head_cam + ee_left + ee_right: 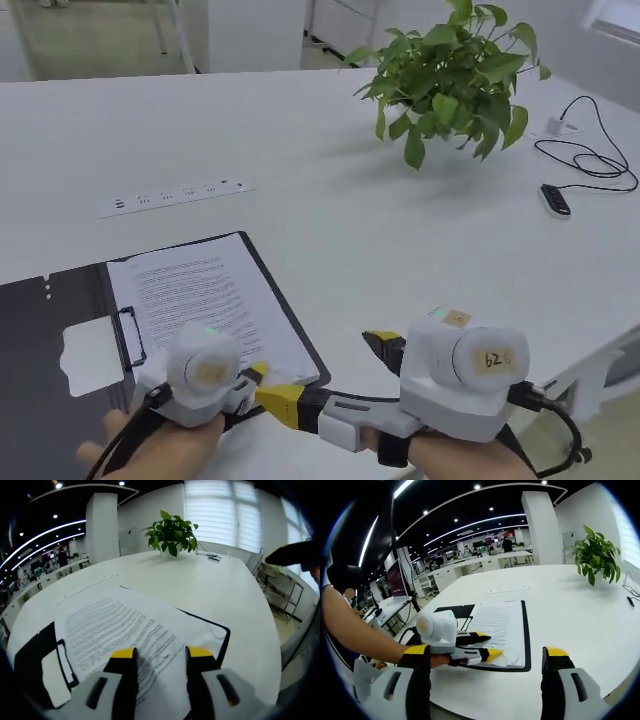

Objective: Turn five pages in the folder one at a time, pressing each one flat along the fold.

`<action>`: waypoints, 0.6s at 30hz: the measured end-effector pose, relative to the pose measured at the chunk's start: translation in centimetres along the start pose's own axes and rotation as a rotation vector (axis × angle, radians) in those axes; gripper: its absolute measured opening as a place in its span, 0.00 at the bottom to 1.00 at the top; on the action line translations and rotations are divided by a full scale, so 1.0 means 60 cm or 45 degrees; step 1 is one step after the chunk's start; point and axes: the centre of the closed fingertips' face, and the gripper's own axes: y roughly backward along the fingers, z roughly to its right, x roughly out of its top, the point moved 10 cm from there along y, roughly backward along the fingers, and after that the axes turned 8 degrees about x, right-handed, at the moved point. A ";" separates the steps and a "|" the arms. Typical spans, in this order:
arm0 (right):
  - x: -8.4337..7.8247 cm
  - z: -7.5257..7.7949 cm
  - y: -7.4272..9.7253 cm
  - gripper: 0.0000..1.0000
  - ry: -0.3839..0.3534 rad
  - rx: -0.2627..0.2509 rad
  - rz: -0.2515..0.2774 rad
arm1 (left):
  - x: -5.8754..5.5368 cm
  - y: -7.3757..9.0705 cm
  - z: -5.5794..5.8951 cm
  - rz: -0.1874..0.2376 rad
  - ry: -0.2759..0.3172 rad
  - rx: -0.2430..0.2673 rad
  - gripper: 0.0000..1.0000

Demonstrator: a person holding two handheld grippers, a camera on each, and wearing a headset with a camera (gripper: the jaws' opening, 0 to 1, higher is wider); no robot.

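I'm holding the left gripper at a corner of the top page in the folder on the bench, jaws partly apart astride the sheet; the right gripper is hovering, jaws wide, empty

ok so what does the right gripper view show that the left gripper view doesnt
Right gripper view: the left gripper itself, jaws apart at the near edge of the printed page, and the person's arm behind it. Left gripper view: the clip and a white slip beside it, close up. Both: the open folder, the potted plant and the white table.
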 end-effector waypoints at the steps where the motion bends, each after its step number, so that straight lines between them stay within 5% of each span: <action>1: 0.000 0.000 -0.001 0.91 -0.003 0.001 -0.001 | 0.001 -0.001 -0.001 0.002 -0.006 0.000 0.33; 8: -0.012 0.008 -0.018 0.88 -0.068 0.009 -0.030 | 0.004 -0.004 -0.023 -0.018 0.006 0.024 0.12; 10: -0.018 0.011 -0.023 0.86 -0.092 0.006 -0.044 | 0.003 -0.004 -0.019 -0.021 -0.035 0.014 0.12; 18: -0.035 0.021 -0.051 0.75 -0.208 0.011 -0.059 | 0.002 -0.002 -0.019 -0.026 0.010 0.016 0.11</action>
